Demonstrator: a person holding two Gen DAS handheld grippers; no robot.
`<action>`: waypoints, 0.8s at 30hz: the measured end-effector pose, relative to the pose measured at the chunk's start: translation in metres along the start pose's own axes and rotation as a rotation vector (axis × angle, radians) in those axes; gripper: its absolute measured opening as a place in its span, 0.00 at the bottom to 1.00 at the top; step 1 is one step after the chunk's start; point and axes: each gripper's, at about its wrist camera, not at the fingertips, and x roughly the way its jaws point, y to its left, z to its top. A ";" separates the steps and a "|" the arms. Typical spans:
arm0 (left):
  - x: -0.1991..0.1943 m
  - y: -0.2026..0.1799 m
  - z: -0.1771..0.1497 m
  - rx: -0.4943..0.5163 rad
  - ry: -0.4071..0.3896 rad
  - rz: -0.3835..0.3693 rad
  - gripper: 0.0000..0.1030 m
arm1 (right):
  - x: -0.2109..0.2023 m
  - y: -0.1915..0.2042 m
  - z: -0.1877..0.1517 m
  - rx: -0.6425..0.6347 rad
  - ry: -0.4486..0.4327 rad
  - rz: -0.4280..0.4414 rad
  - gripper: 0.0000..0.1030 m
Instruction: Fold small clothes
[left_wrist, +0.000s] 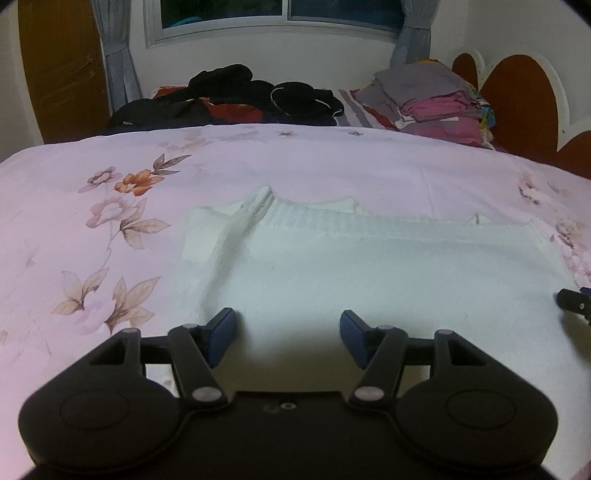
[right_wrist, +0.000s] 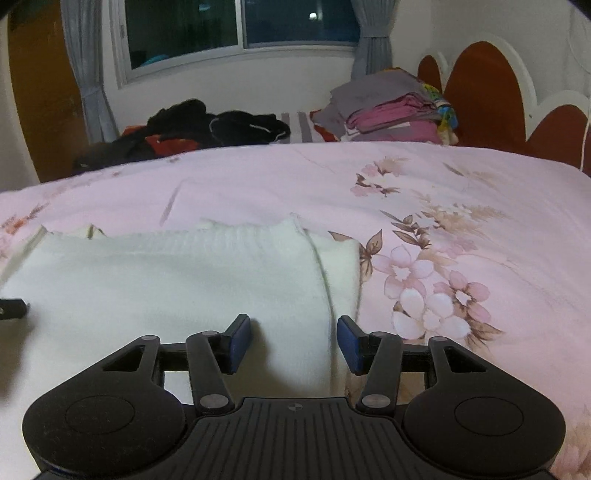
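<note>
Presently spread flat on the bed (left_wrist: 258, 162): white knit top (left_wrist: 369, 266), ribbed hem toward the far side, one sleeve folded inward along each side edge. Left tongs (left_wrist: 288, 332) released, pads apart, poised over the near-left part of the top beside the raised sleeve fold; nothing pinched. Right tongs (right_wrist: 293, 339) likewise released, straddling the right sleeve seam near the near edge, pads not pressing on the fabric. Soft, light, limp knit by the look of it: likely to sag and drag rather than hold shape, so lift low and slowly. Surface fuzzy, probably not slippery, yet stretchy under tension. Best taken at the two near corners, through all layers, sleeve folds included, to carry the near edge over toward the hem. Pinch deep enough to avoid catching the bed cover beneath. Unrelated: dark clothes pile (left_wrist: 229, 96) and folded stack (left_wrist: 436, 99) at the far end.
</note>
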 end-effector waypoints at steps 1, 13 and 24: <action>-0.003 -0.001 -0.001 0.001 -0.002 -0.002 0.60 | -0.005 0.004 -0.001 -0.008 -0.007 0.011 0.49; -0.015 -0.002 -0.024 -0.013 0.019 -0.015 0.62 | -0.023 0.037 -0.026 -0.090 -0.003 0.044 0.49; -0.027 0.011 -0.040 -0.001 0.030 -0.027 0.62 | -0.052 0.005 -0.033 -0.014 -0.015 -0.060 0.49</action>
